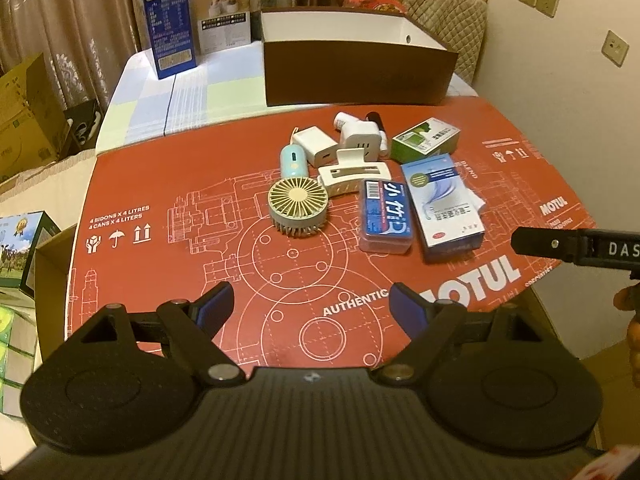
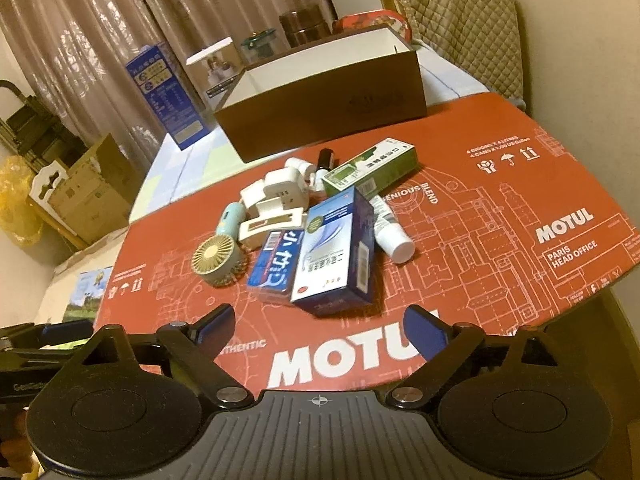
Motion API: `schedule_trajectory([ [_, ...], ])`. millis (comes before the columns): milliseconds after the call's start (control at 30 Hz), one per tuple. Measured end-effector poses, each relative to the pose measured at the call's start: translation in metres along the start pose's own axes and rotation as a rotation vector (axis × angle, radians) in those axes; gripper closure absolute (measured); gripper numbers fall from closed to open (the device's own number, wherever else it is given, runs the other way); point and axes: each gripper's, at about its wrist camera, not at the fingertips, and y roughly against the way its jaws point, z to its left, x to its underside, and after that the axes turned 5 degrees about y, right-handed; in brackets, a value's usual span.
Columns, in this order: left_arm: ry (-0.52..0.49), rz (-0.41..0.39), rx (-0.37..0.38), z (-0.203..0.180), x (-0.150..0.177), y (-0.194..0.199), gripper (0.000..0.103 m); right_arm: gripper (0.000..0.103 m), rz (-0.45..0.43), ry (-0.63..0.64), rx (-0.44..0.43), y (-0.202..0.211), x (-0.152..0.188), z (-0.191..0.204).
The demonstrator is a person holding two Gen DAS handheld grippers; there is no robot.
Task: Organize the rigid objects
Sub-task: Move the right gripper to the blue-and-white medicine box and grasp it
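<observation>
I have both grippers hovering low at the near edge of the red Motul cardboard sheet (image 1: 160, 184) that covers the counter, each with its fingers spread wide and holding nothing. The clutter sits mid-frame in both views: a small round fan (image 1: 297, 204), a cream hair claw (image 1: 352, 176), white chargers (image 1: 358, 140), a blue pill-shaped gadget (image 1: 292, 160), a green carton (image 1: 426, 140), a blue toothpick case (image 1: 386, 216) and a blue-and-white medicine box (image 2: 334, 256). The open brown box (image 1: 352, 76) stands just behind the pile, toward the top of the frame.

From the right gripper (image 2: 320, 330) the medicine box lies straight ahead, closest of all, its long axis running roughly away from me, so the fingers could straddle its narrow sides. The left gripper (image 1: 310, 304) looks farther back, nearest the fan. I judge the right one better placed to start.
</observation>
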Motion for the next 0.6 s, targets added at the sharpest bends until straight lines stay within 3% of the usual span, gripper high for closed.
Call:
schedule_trajectory([
  [267, 0.043, 0.011, -0.015, 0.011, -0.01, -0.021, 0.021, 0.029, 0.029, -0.037, -0.049, -0.039, -0.011, -0.025],
  [600, 0.084, 0.042, -0.047, 0.014, -0.026, -0.048, 0.021, 0.037, 0.095, -0.087, -0.075, -0.093, -0.026, -0.051],
])
